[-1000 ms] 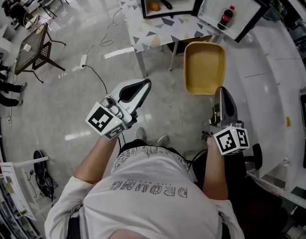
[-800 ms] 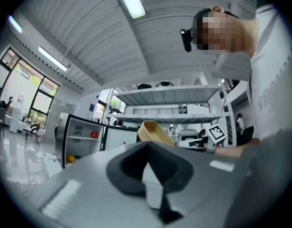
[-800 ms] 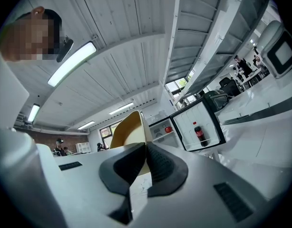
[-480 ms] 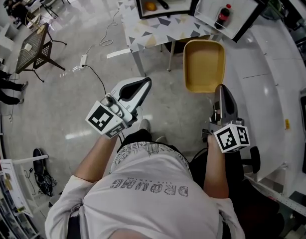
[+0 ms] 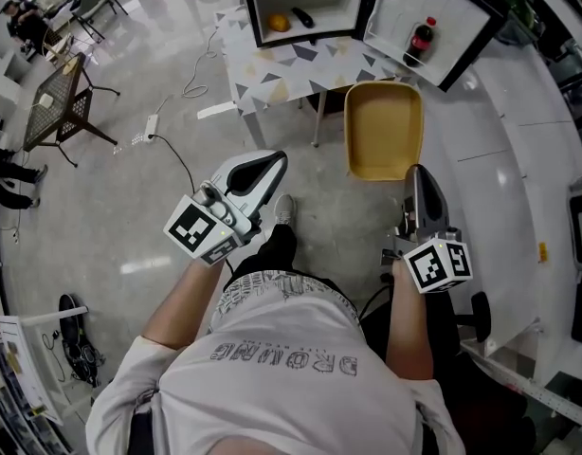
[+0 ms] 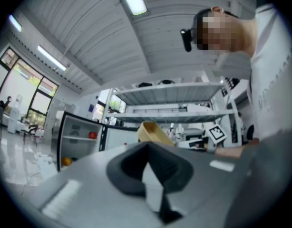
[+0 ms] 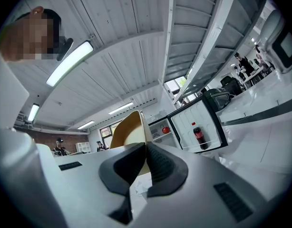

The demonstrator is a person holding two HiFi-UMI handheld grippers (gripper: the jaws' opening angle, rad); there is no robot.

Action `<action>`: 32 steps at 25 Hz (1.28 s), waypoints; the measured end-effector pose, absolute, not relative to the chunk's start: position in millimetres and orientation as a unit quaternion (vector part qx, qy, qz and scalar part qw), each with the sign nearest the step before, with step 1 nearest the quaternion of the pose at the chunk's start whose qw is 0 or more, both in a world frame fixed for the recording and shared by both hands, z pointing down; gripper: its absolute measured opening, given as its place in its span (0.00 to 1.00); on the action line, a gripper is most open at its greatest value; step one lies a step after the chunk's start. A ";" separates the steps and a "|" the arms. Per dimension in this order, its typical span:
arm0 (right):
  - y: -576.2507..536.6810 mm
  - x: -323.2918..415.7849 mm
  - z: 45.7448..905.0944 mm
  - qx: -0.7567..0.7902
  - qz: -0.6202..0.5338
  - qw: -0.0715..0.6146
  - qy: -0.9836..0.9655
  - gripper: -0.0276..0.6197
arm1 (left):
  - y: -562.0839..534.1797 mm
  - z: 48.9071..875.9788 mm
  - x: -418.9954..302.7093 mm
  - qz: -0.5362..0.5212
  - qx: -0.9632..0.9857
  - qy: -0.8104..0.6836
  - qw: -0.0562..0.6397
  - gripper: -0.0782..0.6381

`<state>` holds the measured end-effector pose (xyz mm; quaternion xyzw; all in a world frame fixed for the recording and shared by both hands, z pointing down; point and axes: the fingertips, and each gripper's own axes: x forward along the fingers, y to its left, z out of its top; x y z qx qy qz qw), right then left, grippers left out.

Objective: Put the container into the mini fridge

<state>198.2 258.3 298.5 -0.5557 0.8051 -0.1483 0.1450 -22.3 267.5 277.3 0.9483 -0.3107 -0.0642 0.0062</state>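
Note:
The yellow container (image 5: 384, 129) hangs over the floor in front of me, and my right gripper (image 5: 413, 172) is shut on its near rim. In the right gripper view the container (image 7: 128, 127) stands up between the pinched jaws of the right gripper (image 7: 145, 146). My left gripper (image 5: 269, 163) is shut and empty, to the left of the container and apart from it; its tips (image 6: 147, 146) touch. The mini fridge (image 5: 300, 6) stands open on a patterned table (image 5: 291, 60) ahead, with an orange (image 5: 279, 23) and a dark thing inside.
The fridge door (image 5: 433, 22) swings out to the right and holds a cola bottle (image 5: 420, 38). A white counter (image 5: 533, 169) runs along the right. A mesh chair (image 5: 54, 93) and a power strip (image 5: 151, 121) with its cable are on the floor at left.
The table and open fridge have come nearer as the person steps forward. Both grippers keep their pose, the right one still holding the container.

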 end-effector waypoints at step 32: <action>-62.7 144.9 332.4 -0.597 -0.194 0.093 0.773 0.06 | -69.6 298.0 -82.3 -0.057 0.957 -0.280 0.042 0.12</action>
